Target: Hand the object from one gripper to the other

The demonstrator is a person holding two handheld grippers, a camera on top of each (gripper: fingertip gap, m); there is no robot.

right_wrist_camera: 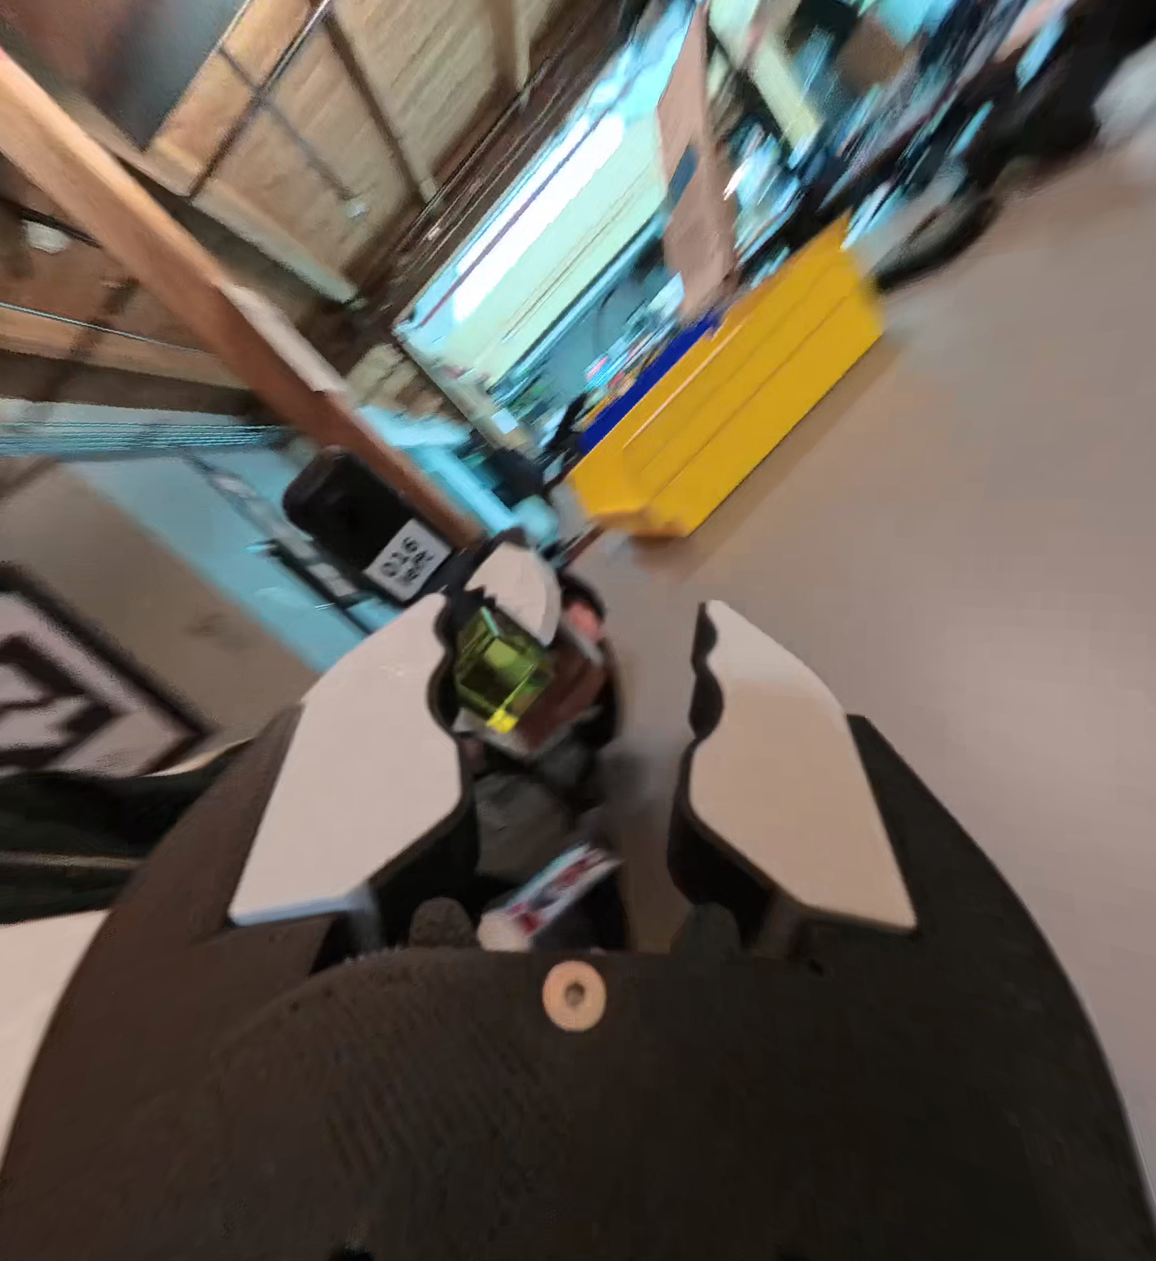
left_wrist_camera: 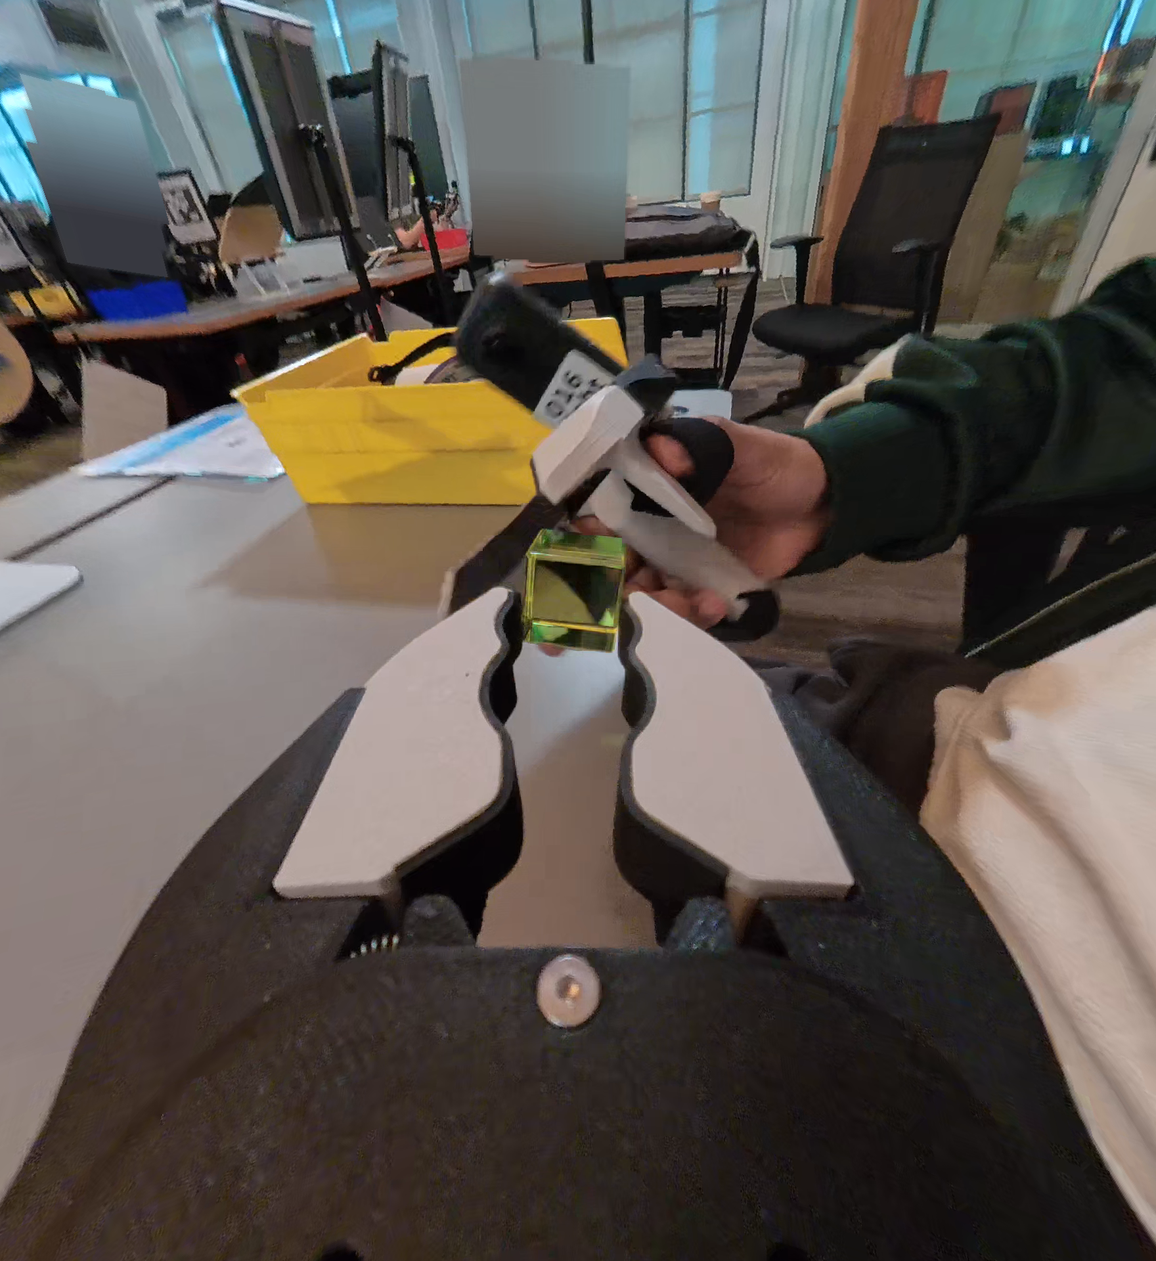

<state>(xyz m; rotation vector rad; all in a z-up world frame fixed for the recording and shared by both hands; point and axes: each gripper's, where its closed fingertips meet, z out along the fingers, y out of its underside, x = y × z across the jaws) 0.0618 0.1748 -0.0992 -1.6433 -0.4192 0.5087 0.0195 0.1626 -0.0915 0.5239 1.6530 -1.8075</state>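
Nearest to us in the left wrist view is the left gripper (left_wrist_camera: 570, 617), a black textured body with two pale grey, wavy-edged fingers (left_wrist_camera: 425, 737). We see them drawn narrow, their tips pressed against either side of a small translucent yellow-green cube (left_wrist_camera: 574, 592), which hangs clear above the smooth beige tabletop (left_wrist_camera: 152, 682).

Just behind the cube, a hand (left_wrist_camera: 753, 505) in a dark green sleeve holds the right gripper's grey handle (left_wrist_camera: 637, 491). In this view that gripper's fingers lie behind the cube, so we cannot tell from here whether they touch it.

In the right wrist view, heavily blurred and tilted, we see the right gripper (right_wrist_camera: 572, 634) with its pale fingers (right_wrist_camera: 766, 744) spread wide. The cube (right_wrist_camera: 500, 672) sits close against the inner edge of the left-hand finger (right_wrist_camera: 370, 744), with a clear gap to the other one, so this gripper is not clamping it. A pale finger of the left gripper (right_wrist_camera: 527, 590) reaches over the cube from beyond.

Farther back on the tabletop stands a rectangular yellow plastic bin (left_wrist_camera: 398, 430), with some white papers (left_wrist_camera: 200, 450) beside it. A black mesh office chair (left_wrist_camera: 889, 273) stands on the floor beyond the table.
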